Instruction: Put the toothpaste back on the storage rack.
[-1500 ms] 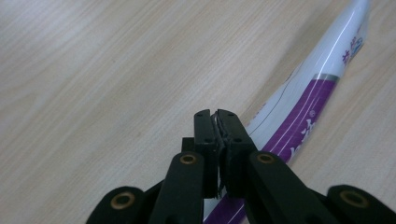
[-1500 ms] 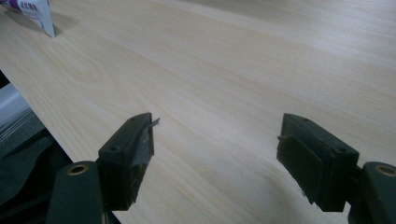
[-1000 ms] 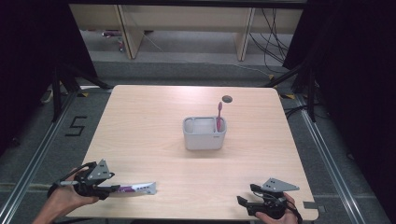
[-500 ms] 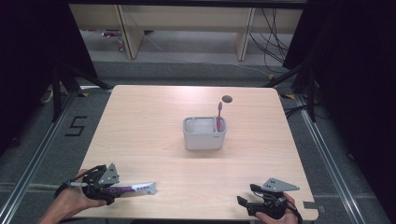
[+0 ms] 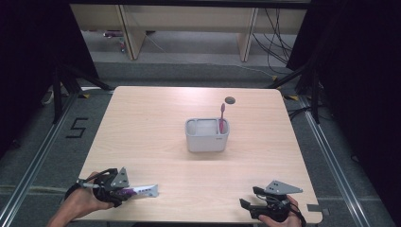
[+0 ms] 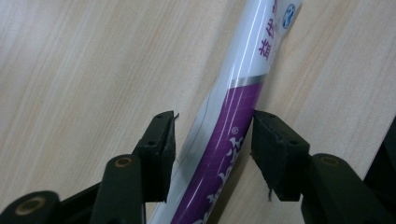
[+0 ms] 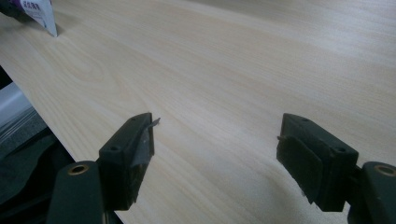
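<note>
A white and purple toothpaste tube [image 5: 142,191] lies flat near the table's front left corner. My left gripper [image 5: 126,192] sits over its purple end. In the left gripper view the tube [image 6: 229,116] runs between the two jaws and both pads press its sides; the jaws have just been closing on it. My right gripper [image 5: 249,197] rests at the front right, open, with bare wood between its fingers [image 7: 217,135]. The tube's white end [image 7: 39,11] shows far off in the right gripper view. A grey holder [image 5: 207,142] stands mid-table with a pink toothbrush [image 5: 221,116] upright in its right compartment.
The light wooden table [image 5: 156,123] has a small dark round spot [image 5: 230,100] near its far edge. Metal rails run along both sides of the table. Shelving and cables stand beyond the far edge.
My left gripper has slid a little to the right along the tube, which has stayed where it lay. The right gripper, holder and toothbrush have not moved.
</note>
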The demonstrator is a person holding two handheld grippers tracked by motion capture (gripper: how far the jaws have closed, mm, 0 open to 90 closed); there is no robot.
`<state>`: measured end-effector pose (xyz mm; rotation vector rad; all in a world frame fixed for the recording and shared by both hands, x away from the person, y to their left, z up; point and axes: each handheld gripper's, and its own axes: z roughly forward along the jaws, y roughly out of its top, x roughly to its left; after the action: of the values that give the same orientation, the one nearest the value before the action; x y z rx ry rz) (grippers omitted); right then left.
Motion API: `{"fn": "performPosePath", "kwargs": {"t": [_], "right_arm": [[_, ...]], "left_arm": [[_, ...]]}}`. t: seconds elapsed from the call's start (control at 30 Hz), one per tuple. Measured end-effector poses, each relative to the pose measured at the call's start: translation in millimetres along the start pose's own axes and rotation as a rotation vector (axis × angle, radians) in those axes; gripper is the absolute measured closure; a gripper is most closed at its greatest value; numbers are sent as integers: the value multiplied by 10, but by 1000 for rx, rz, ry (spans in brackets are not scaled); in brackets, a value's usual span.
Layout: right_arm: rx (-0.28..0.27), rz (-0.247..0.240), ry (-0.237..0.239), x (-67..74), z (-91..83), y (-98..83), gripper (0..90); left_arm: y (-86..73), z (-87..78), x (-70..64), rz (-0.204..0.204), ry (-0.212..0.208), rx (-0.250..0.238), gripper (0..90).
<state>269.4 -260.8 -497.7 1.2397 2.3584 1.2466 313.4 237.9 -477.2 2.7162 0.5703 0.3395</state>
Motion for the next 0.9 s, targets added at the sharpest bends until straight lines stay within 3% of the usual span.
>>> {"fn": "performPosePath", "kwargs": {"t": [0.27, 0.33, 0.37, 0.4, 0.9], "right_arm": [[5, -3, 2, 1, -5, 3, 279], [2, -1, 3, 1, -3, 2, 279], [3, 0, 3, 3, -5, 3, 279], [7, -1, 4, 2, -10, 5, 279], [7, -3, 6, -2, -6, 4, 283]], "left_arm": [[36, 41, 48, -4, -42, 28, 550], [36, 56, 79, 17, -47, 31, 559], [24, 69, 64, -16, -57, 35, 565], [26, 76, 89, 10, -53, 37, 569], [53, 101, 134, -50, -61, 83, 638]]}}
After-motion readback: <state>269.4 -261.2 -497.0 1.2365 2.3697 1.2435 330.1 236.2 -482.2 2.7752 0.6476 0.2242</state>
